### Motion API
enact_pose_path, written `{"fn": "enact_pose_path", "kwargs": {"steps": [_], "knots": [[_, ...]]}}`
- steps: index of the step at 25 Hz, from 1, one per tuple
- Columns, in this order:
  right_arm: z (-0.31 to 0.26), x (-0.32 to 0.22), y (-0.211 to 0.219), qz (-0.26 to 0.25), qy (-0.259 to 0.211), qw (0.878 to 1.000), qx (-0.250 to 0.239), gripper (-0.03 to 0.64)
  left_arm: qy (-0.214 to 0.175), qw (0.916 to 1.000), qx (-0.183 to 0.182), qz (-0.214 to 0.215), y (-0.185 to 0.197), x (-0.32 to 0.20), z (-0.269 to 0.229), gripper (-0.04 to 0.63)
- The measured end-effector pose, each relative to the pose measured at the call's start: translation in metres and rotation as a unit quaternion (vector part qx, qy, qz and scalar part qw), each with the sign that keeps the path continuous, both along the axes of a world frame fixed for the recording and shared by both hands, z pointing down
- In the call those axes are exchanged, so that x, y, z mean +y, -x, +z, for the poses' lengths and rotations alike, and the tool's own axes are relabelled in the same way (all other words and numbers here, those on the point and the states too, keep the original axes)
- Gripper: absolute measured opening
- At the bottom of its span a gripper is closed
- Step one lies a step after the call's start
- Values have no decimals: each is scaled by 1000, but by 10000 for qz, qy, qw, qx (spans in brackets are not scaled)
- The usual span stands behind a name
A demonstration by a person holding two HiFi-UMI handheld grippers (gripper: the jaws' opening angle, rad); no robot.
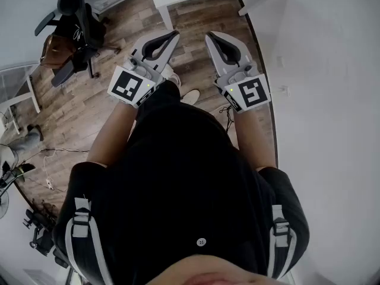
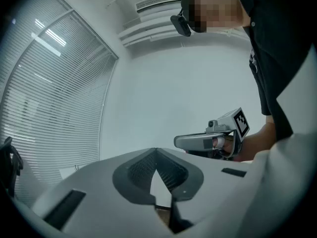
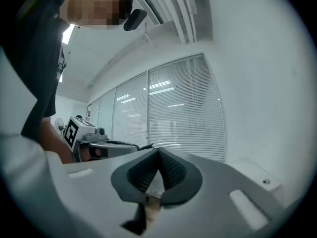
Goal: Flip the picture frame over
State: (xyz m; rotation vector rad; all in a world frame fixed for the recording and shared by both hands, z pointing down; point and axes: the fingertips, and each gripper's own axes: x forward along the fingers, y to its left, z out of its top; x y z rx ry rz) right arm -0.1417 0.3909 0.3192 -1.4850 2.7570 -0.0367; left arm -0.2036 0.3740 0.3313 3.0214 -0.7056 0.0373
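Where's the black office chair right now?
In the head view, the black office chair stands on the wood floor at the upper left. It is to the left of the left hand-held gripper.

No words, numbers or brand names can be read anywhere in these views. The only signs are square black-and-white code markers. One marker (image 1: 127, 86) sits on the cube of the left gripper (image 1: 174, 34), centre left of the head view. A second marker (image 1: 252, 92) sits on the cube of the right gripper (image 1: 209, 37), centre right. A small white print (image 2: 253, 59) on the person's black shirt (image 2: 277, 38), upper right of the left gripper view, is too small to read.
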Motion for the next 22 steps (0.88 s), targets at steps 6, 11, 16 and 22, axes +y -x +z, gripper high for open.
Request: {"fn": "enact_pose_path", "kwargs": {"steps": [6,11,16,22], "knots": [[-1,17,5,1,-14,10000,33,9,84,9999,56,-80,5,21,-4,6],[-6,23,7,57,-140,9999,12,11,52,9999,30,-152,11,27,-6,8],[-5,25,1,193,-162,9997,-32,25,-34,9999,28,-137,12,31,-9,48],[-9,26,-8,242,-184,9995,-13,84,-86,9999,-4,-88,4,28,-12,89]]}}
